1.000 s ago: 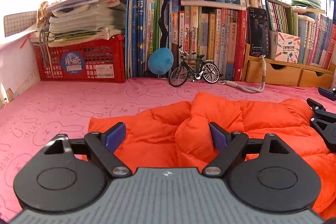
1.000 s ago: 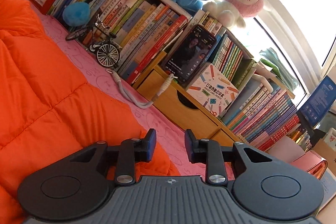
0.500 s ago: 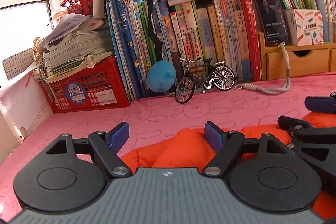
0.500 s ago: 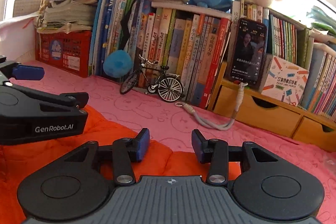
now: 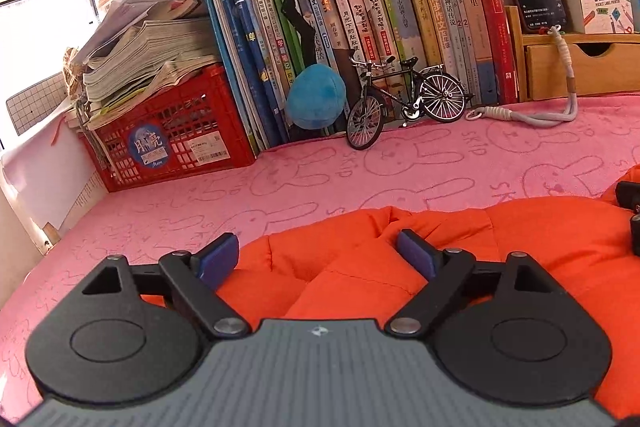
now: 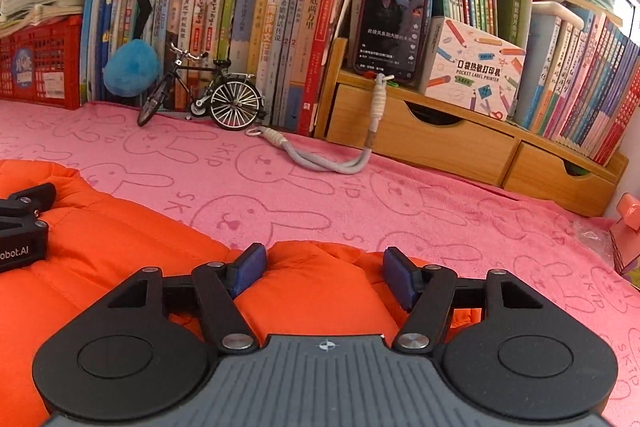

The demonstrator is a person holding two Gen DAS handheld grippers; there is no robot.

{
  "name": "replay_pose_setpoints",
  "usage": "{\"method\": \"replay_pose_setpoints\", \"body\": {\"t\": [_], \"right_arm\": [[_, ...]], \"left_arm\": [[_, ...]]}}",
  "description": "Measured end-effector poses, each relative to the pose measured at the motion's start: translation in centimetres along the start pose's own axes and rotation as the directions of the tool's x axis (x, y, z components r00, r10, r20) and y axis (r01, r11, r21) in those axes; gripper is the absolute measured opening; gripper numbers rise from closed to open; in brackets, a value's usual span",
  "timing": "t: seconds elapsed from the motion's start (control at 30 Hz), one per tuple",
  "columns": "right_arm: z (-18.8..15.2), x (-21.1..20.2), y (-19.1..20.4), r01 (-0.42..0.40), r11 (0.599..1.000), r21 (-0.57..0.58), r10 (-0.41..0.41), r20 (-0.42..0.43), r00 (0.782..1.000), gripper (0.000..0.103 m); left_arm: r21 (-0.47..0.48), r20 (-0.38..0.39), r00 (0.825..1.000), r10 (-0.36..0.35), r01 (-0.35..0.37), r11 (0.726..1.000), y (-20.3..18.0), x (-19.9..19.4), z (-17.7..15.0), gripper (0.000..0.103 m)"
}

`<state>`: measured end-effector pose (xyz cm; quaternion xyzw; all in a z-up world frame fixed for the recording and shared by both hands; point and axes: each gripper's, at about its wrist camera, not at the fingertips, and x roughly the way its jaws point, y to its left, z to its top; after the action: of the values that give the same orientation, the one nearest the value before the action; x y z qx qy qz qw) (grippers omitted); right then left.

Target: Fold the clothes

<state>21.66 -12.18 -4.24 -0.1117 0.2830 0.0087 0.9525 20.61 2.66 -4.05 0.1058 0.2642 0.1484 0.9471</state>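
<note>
An orange padded jacket (image 5: 400,247) lies on the pink rabbit-print cloth (image 5: 280,183). My left gripper (image 5: 318,259) is open, its blue-padded fingers spread wide just above the jacket's far left edge. The jacket also shows in the right wrist view (image 6: 120,247). My right gripper (image 6: 322,275) is open over the jacket's right end, with a puffed fold between its fingers, not clamped. The left gripper's body (image 6: 20,227) shows at that view's left edge, resting over the jacket.
A row of books (image 5: 400,19), a red crate (image 5: 172,131) with stacked papers, a blue plush ball (image 5: 316,95) and a model bicycle (image 5: 404,99) line the back. A wooden drawer unit (image 6: 460,143) holds a phone (image 6: 390,15) with a grey lanyard (image 6: 320,155).
Both grippers have moved lower and closer to the back edge of the jacket. The right gripper has opened wider. The left gripper stays open.
</note>
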Motion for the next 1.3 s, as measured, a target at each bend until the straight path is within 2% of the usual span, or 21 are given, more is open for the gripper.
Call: {"method": "replay_pose_setpoints", "body": {"t": [0.2, 0.3, 0.43, 0.53, 0.73, 0.83, 0.97, 1.03, 1.13, 1.23, 1.3], "right_arm": [[-0.3, 0.2, -1.1, 0.071, 0.997, 0.020, -0.070, -0.020, 0.997, 0.074], [-0.5, 0.4, -1.7, 0.145, 0.989, 0.039, -0.143, -0.037, 0.989, 0.074], [-0.7, 1.1, -3.4, 0.154, 0.981, 0.122, -0.144, -0.089, 0.986, 0.074], [-0.8, 1.1, -3.6, 0.155, 0.979, 0.134, -0.143, -0.095, 0.985, 0.075], [-0.2, -0.5, -4.4, 0.152, 0.970, 0.191, -0.145, -0.048, 0.988, 0.075], [1.4, -2.8, -3.8, 0.168, 0.967, 0.191, -0.175, 0.018, 0.984, 0.075], [4.7, -5.6, -1.0, 0.073, 0.983, 0.169, -0.095, 0.125, 0.988, 0.076], [6.2, -6.4, 1.0, -0.005, 0.986, 0.166, -0.021, 0.155, 0.988, 0.079], [6.8, -5.0, 3.7, -0.090, 0.979, 0.182, 0.073, 0.098, 0.993, 0.079], [5.4, -2.8, 5.7, -0.076, 0.981, 0.178, 0.073, 0.021, 0.997, 0.078], [4.1, -2.0, 6.3, -0.057, 0.987, 0.149, 0.058, -0.002, 0.998, 0.078]], "left_arm": [[-0.040, -0.036, 0.999, -0.021, 0.020, 0.999, 1.2, 0.5, -0.2, 0.088], [-0.073, -0.056, 0.998, -0.029, 0.024, 0.997, 1.9, 0.9, -0.3, 0.089], [-0.137, -0.089, 0.996, -0.033, 0.020, 0.990, 3.0, 1.4, -0.5, 0.090], [-0.187, -0.115, 0.993, -0.034, 0.012, 0.982, 3.9, 1.8, -0.6, 0.090], [-0.207, -0.135, 0.990, -0.035, 0.006, 0.978, 4.2, 2.1, -0.7, 0.090], [-0.210, -0.138, 0.990, -0.038, 0.008, 0.978, 4.2, 2.1, -0.8, 0.090], [-0.218, -0.140, 0.989, -0.044, 0.012, 0.976, 4.3, 2.2, -0.8, 0.090], [-0.222, -0.141, 0.989, -0.047, 0.014, 0.975, 4.4, 2.2, -0.8, 0.090], [-0.227, -0.142, 0.989, -0.050, 0.017, 0.974, 4.5, 2.2, -0.9, 0.089], [-0.229, -0.142, 0.989, -0.051, 0.017, 0.973, 4.5, 2.2, -0.9, 0.090], [-0.222, -0.143, 0.989, -0.046, 0.013, 0.975, 4.3, 2.2, -0.9, 0.090]]}}
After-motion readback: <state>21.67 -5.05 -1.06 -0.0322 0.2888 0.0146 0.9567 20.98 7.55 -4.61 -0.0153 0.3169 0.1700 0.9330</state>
